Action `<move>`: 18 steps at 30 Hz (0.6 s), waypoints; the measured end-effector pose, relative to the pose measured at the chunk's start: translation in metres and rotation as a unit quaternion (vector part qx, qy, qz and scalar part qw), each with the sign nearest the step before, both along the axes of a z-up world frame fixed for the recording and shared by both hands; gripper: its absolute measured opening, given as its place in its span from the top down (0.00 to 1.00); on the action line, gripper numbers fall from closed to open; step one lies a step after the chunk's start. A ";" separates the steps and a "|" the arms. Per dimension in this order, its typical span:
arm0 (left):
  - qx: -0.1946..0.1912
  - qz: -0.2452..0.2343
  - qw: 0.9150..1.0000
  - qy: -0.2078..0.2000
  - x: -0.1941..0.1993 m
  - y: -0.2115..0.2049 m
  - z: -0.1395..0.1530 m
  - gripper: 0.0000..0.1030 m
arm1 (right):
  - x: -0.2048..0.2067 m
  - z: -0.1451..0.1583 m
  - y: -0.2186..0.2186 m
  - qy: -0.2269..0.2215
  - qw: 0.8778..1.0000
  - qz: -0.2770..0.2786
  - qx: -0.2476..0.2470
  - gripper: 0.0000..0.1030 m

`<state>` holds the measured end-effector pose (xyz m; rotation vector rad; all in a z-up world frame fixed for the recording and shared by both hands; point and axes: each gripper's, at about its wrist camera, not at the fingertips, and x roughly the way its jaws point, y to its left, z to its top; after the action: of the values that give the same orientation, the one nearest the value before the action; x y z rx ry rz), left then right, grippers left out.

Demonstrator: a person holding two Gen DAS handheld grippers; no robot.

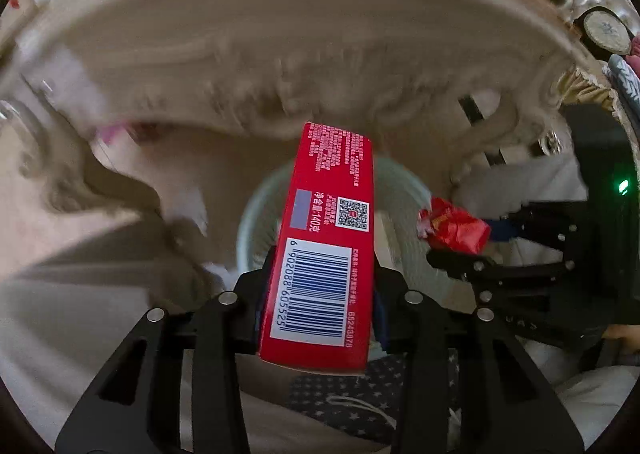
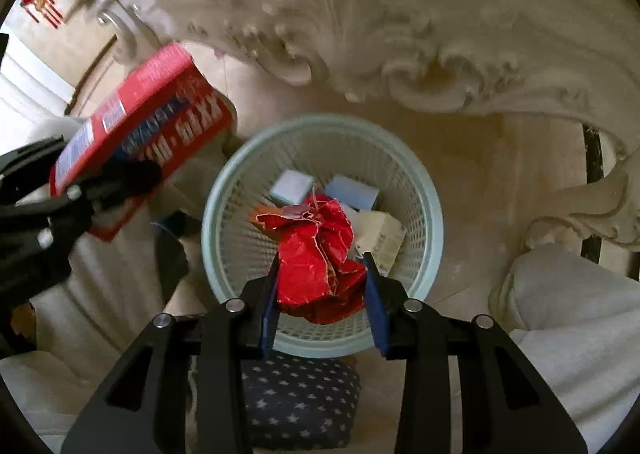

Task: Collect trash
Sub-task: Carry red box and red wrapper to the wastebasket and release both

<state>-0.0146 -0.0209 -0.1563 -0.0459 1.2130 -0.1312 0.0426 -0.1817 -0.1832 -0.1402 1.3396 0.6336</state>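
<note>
A long red box (image 1: 320, 238) with a barcode stands between the fingers of my left gripper (image 1: 320, 266), which is open: a thin gap shows beside its right pad. The box points down at the pale green mesh basket (image 1: 248, 230). My right gripper (image 2: 320, 258) is shut on a crumpled red wrapper (image 2: 316, 254), directly above the basket (image 2: 432, 213). From the left wrist view, the right gripper (image 1: 444, 250) with the wrapper (image 1: 456, 230) hangs to the right of the box. From the right wrist view, the left gripper (image 2: 120, 181) and the box (image 2: 140, 125) are at the left.
Inside the basket lie two pale blue boxes (image 2: 292, 185) and a cream carton (image 2: 380, 234). A carved cream table apron (image 2: 420, 65) overhangs the basket at the back. A dark star-patterned cloth (image 2: 296, 402) lies below, and grey trouser legs (image 2: 568, 314) flank the basket.
</note>
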 end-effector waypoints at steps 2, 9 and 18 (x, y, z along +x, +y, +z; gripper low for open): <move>0.010 0.010 1.000 0.018 0.001 0.002 -0.015 0.30 | -0.001 -0.004 -0.001 0.002 1.000 -0.002 -0.005 0.60; 0.000 0.034 0.999 0.038 0.004 0.014 -0.032 0.15 | -0.003 -0.002 -0.004 -0.021 1.000 -0.003 -0.015 0.36; -0.088 -0.069 0.994 0.000 0.005 0.009 0.045 0.15 | 0.001 0.084 -0.036 -0.052 0.995 -0.005 0.087 0.35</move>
<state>-0.0101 -0.0120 -0.1117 -0.1164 1.2015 -0.3586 0.0438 -0.2180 -0.0994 -0.0247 1.1779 0.7222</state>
